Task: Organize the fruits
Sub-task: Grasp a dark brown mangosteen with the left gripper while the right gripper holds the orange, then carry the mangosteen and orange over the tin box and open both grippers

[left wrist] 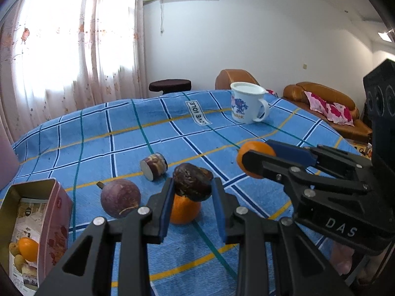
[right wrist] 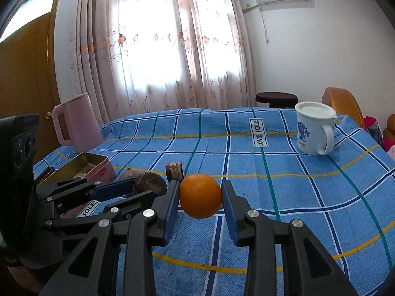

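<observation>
Here the left gripper [left wrist: 192,190] clamps a dark brown, wrinkled dried fruit [left wrist: 192,182] between its blue pads, lifted above a round orange [left wrist: 184,211] lying on the blue checked tablecloth [left wrist: 123,133]. The right gripper [right wrist: 200,196] pinches a second round orange [right wrist: 200,195], raised off the cloth. A purple round fruit [left wrist: 120,198] lies just left of the left gripper, beside an open pink metal tin [left wrist: 37,231].

- Your left tool [left wrist: 192,192] hides the top of the orange [left wrist: 184,211] on the tabletop behind the dark wrinkled fruit [left wrist: 191,182].
- The pink tin [left wrist: 47,222] is cut off at the left-wrist picture's left edge.
- In your right-wrist view, the left tool [right wrist: 138,188] covers most of the purple fruit [right wrist: 128,174].
</observation>
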{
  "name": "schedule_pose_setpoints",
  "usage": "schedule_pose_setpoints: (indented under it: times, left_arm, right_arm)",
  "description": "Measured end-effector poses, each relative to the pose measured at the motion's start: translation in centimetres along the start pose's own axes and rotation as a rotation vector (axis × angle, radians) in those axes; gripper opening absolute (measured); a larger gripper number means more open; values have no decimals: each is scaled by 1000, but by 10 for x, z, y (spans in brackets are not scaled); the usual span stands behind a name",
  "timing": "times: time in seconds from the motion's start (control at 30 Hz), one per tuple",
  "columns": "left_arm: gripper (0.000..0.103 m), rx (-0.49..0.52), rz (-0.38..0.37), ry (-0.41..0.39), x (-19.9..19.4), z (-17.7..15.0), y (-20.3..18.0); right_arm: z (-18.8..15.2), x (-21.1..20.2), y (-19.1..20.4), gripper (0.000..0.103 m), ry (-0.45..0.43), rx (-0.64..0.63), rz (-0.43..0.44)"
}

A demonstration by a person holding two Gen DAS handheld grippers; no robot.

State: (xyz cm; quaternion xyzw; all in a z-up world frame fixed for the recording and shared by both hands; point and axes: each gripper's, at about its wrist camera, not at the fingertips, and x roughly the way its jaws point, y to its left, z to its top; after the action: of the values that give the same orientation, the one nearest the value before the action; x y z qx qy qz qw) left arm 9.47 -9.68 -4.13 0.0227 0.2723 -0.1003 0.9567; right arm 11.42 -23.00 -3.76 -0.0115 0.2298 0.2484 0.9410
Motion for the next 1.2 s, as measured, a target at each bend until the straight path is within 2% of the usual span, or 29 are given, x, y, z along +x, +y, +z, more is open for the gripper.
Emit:
schedule_pose_setpoints:
  times: [0.63, 0.83, 1.2]
  left_arm:
    - [32, -6, 36, -81, -17, -3, 3]
    - [32, -27, 43, -92, -24, -5, 17]
    - [32, -94, 73, -124, -51, -9, 61]
  right_arm:
    - [-1, -13, 9, 36, -73, -55, -19]
    - [0, -12, 13, 36, -69, -62, -27]
    - [6, 7, 63, 36, -34, -121, 59]
